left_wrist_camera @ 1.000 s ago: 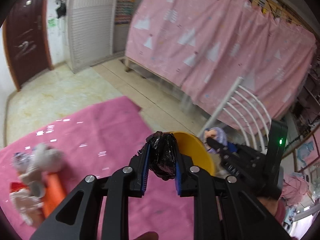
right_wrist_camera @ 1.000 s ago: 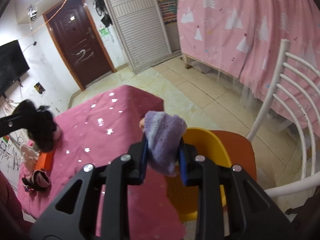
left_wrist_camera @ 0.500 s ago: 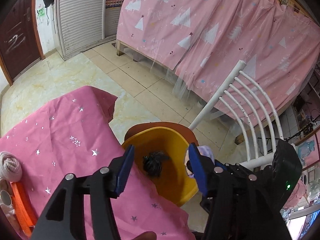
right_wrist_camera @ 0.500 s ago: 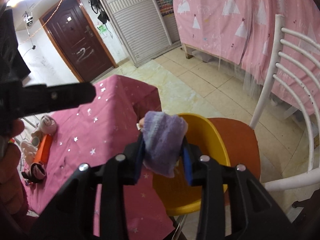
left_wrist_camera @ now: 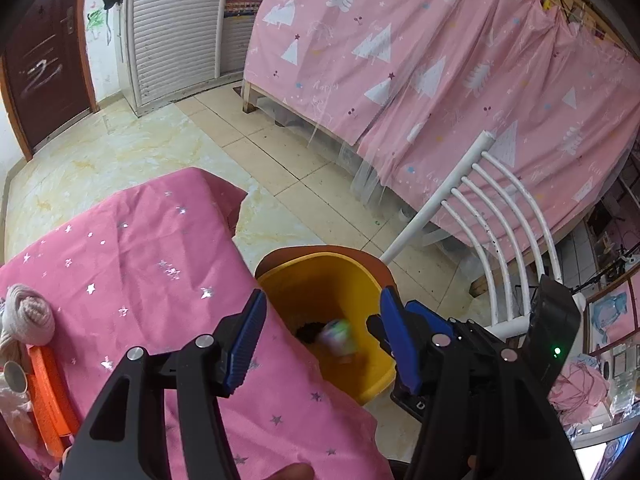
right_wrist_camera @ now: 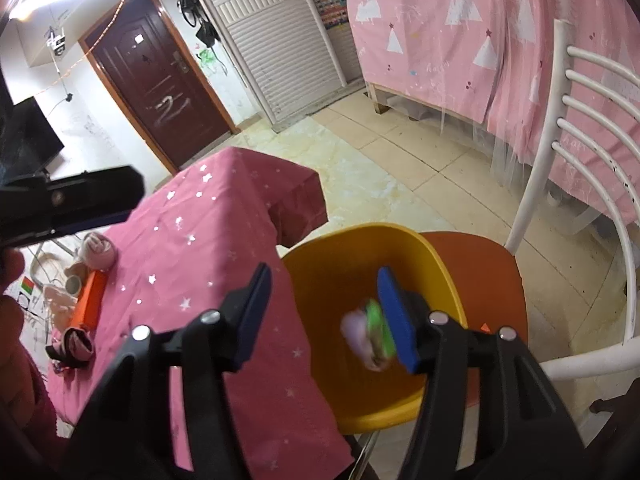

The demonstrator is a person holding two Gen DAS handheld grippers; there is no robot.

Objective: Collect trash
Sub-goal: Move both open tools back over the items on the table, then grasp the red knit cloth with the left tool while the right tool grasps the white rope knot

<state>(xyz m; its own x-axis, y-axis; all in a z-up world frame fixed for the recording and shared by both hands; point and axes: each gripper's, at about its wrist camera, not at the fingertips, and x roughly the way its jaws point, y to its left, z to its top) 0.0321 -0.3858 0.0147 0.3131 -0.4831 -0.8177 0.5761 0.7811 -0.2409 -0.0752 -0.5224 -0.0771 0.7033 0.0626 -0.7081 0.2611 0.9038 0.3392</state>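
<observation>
dropping scraps into the yellow bin

both grippers hang over the yellow bin point(right_wrist_camera: 404, 404), which sits on the orange seat of a white chair point(right_wrist_camera: 560, 128) just off the right edge of the pink star-print tabletop point(left_wrist_camera: 132, 256). the left gripper point(left_wrist_camera: 322, 340) has its jaws spread wide with nothing between them. the right gripper point(right_wrist_camera: 332, 316) is spread too, and the purple-and-green scrap point(right_wrist_camera: 370, 338) is blurred just beside its right pad, inside the bin's mouth; whether it touches the pad cannot be told. in the left view the same scrap point(left_wrist_camera: 338, 336) shows low in the bin next to a dark crumpled piece point(left_wrist_camera: 308, 330) on the bottom

to do this step well, keep both grippers centred over the opening, not the rim, hold the jaws apart until the scrap is clearly free of the pad, and lift straight up so a finger does not catch the bin wall and tip it off the seat. more things wait at the tabletop's left edge: an orange box point(left_wrist_camera: 48, 392), a pink knitted ball point(left_wrist_camera: 28, 312) and a small round tin point(left_wrist_camera: 14, 376). which of these count as trash is a guess

no brand or label can be read; only pale scrawls show on the dark door point(right_wrist_camera: 160, 96), not legible as words
</observation>
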